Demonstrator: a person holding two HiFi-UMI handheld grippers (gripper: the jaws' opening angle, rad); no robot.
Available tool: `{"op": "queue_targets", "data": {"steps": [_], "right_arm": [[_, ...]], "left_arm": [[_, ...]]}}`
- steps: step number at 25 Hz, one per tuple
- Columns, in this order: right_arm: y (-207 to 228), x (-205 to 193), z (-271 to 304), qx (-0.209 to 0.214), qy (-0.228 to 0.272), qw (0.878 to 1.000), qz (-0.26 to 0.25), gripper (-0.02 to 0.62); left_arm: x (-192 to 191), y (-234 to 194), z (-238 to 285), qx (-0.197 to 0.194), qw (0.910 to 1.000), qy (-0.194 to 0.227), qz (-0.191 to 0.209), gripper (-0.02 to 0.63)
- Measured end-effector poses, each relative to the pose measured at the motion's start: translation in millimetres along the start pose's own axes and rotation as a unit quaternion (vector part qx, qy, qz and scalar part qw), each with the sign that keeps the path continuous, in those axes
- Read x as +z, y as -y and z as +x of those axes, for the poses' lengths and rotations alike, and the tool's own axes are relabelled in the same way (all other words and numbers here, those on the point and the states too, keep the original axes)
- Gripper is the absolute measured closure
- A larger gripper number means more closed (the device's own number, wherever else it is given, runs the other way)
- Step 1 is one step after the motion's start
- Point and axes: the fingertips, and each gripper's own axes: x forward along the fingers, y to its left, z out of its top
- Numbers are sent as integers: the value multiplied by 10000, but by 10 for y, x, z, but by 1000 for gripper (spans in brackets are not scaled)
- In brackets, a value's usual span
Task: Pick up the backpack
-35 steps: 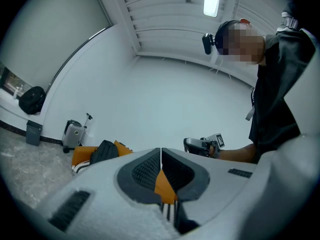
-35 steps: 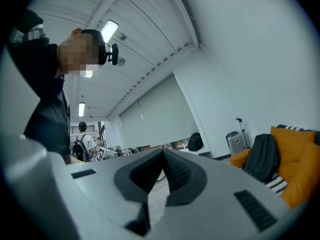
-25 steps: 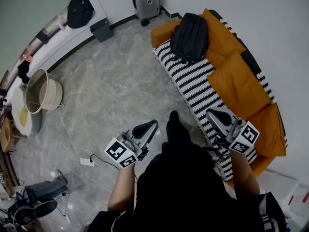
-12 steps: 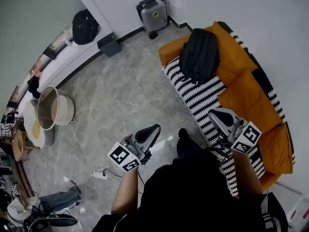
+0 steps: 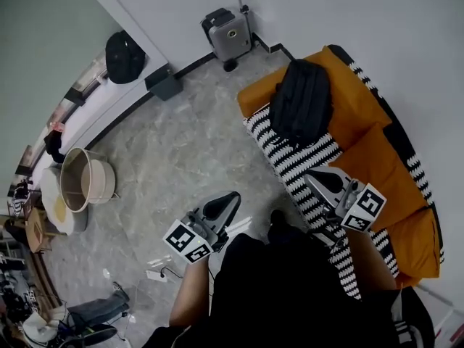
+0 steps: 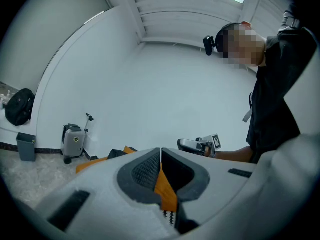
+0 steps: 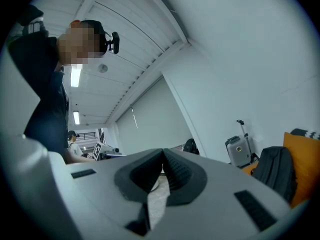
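Black backpack [image 5: 301, 100] on orange sofa [image 5: 362, 129]

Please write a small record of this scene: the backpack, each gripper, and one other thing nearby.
backpack: black, resting on the orange sofa, nothing touching it
left gripper: shut, empty, above the floor
right gripper: shut, empty, above the striped seat, short of the backpack
suitcase: grey, upright, beyond the sofa's end

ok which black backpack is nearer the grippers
The backpack on the orange sofa; the other backpack sits farther off on the white ledge.
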Motion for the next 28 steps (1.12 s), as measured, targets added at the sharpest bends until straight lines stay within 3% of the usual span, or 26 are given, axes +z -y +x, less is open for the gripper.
{"op": "queue_targets", "data": {"steps": [12,21,28], "right_arm": [[566,58,246,-650,-14,9979,36,569],[907,257,884,-1221,-19,9924,-127,569],[1115,356,1332,-1661,-37,9859,-188,569]], "left_arm": [[186,-720,488,-563,9983,-173,-24,578],[549,-1540,753,-1195,9925,-246,-8,578],[759,-2129,793,-1441,9887,-417,24,578]]}}
